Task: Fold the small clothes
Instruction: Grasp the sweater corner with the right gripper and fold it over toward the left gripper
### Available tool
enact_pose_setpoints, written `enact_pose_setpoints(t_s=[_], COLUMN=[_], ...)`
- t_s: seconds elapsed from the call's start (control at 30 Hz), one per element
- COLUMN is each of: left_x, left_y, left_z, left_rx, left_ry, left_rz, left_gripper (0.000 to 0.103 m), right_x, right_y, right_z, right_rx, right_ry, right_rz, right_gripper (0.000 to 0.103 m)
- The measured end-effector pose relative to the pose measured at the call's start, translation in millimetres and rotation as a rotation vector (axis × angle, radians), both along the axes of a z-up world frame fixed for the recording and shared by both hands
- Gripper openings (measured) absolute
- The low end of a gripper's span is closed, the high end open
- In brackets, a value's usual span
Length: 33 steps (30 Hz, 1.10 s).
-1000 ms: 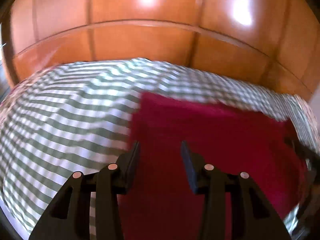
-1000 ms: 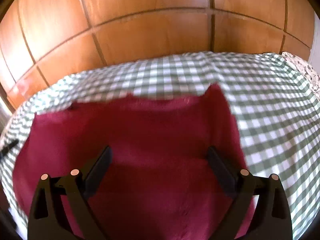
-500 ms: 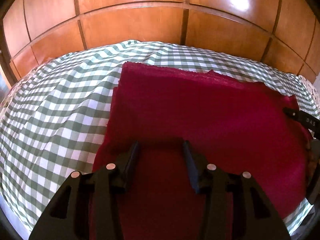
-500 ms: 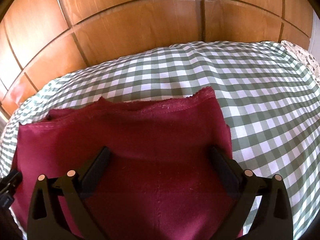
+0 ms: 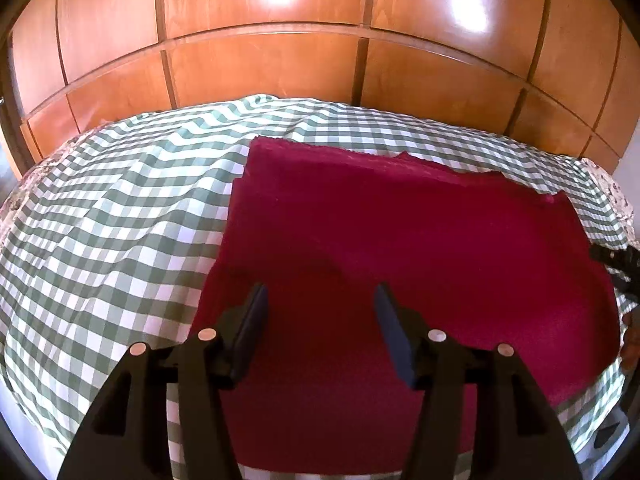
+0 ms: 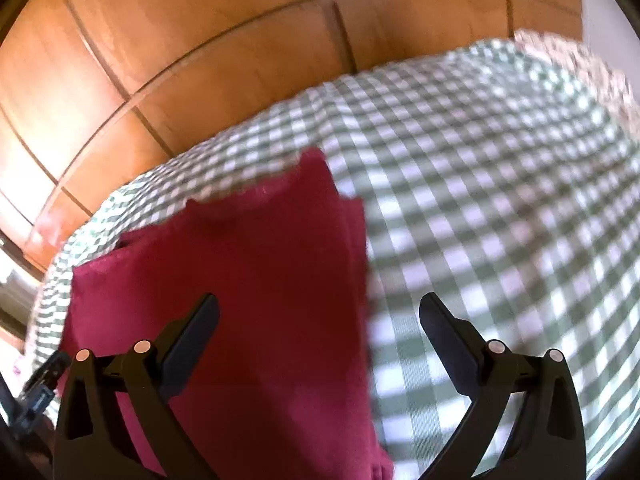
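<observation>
Crimson fabric fills the middle of the left wrist view: the cloth lies folded flat on the checked sheet, its far edge showing two layers that do not quite line up, with a low ridge across it just ahead of the fingertips. The left gripper hangs over the near part of the cloth with its jaws spread and nothing between them; whether the tips touch the fabric cannot be told. Against half a second ago the jaws stand wider apart, and the cloth sits lower and farther off in the frame, so more sheet shows beyond it below the wooden panels. At the right edge a dark bit of the other tool shows beside the cloth's right side, much where it was before. In the right wrist view the picture is blurred by motion. The right gripper is wide open and empty, as it was earlier, but it has swung to the right: half a second ago both fingers framed the cloth, and now only the left finger is over the cloth while the right finger is over bare sheet. The cloth's right edge runs between the two fingers. The panels are tilted, and a black part of the left tool shows at the lower left.
</observation>
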<state>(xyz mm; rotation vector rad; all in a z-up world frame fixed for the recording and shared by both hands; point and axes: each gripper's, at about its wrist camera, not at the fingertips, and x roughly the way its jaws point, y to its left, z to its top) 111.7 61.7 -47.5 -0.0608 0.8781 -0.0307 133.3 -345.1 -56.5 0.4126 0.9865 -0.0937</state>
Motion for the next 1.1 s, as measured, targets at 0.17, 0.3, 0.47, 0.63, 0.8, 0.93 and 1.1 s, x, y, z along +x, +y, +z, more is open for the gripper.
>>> enact_pose_setpoints(t_s=[0.17, 0.3, 0.47, 0.63, 0.8, 0.93, 1.1], left_x=[-10, -21, -20, -12, -10, -16, -24], left_y=[-2, -14, -25, -15, 1, 33, 77], left_z=[1, 2, -9, -14, -6, 6, 7], left_rx=[-0.022, -0.069, -0.063, -0.139, -0.213, -0.271, -0.335], left_ry=[-0.005, -0.002, 0.036, 0.067, 0.075, 0.035, 0.033], left_rz=[-0.023, -0.107, -0.143, -0.134, -0.128, -0.064, 0.018], left_gripper=[0.056, 0.056, 0.057, 0.060, 0.055, 0.054, 0.054], right_x=[-29, -45, -51, -46, -35, -17, 14], right_y=[4, 10, 22, 30, 61, 104, 171], right_z=[-14, -15, -18, -13, 35, 72, 98], right_rx=[0.118, 0.236, 0.241, 0.248, 0.248, 0.213, 0.198], right_ry=[0.007, -0.020, -0.022, -0.010, -0.112, -0.161, -0.178], right_rz=[0.039, 0.059, 0.075, 0.103, 0.171, 0.274, 0.407], right_gripper=[0.099, 0.093, 0.061, 0.031, 0.029, 0.029, 0.028])
